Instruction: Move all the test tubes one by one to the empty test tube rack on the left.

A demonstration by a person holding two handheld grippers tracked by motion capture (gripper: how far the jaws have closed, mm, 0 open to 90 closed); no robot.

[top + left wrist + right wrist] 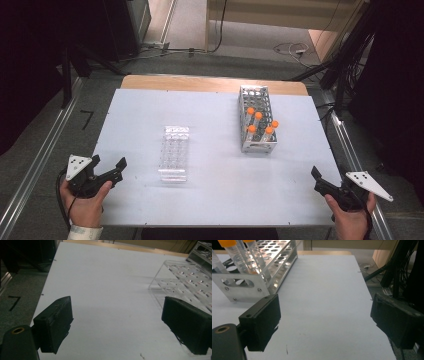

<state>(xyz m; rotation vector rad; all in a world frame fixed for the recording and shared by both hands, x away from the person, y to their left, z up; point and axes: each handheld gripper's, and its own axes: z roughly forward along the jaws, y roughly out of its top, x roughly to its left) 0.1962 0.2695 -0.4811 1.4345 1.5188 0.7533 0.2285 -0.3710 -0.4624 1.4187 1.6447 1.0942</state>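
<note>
A metal rack (257,120) stands at the table's right back, holding several clear tubes with orange caps (258,116) at its near end. A clear plastic rack (174,152) lies mid-table with no tubes in it. My left gripper (109,161) rests at the front left edge, open, with nothing between its jaws. In the left gripper view, this gripper (120,325) points up the table with the clear rack (185,282) to its right. My right gripper (320,179) sits open at the front right edge. The right gripper view has it (328,321) empty, with the metal rack (262,272) and tubes (234,257) ahead on the left.
A white sheet (210,195) covers the wooden table. Aluminium rails (35,165) run along the floor on both sides. Cables (292,49) lie on the floor behind the table, and dark stands and cables (402,270) crowd the right side.
</note>
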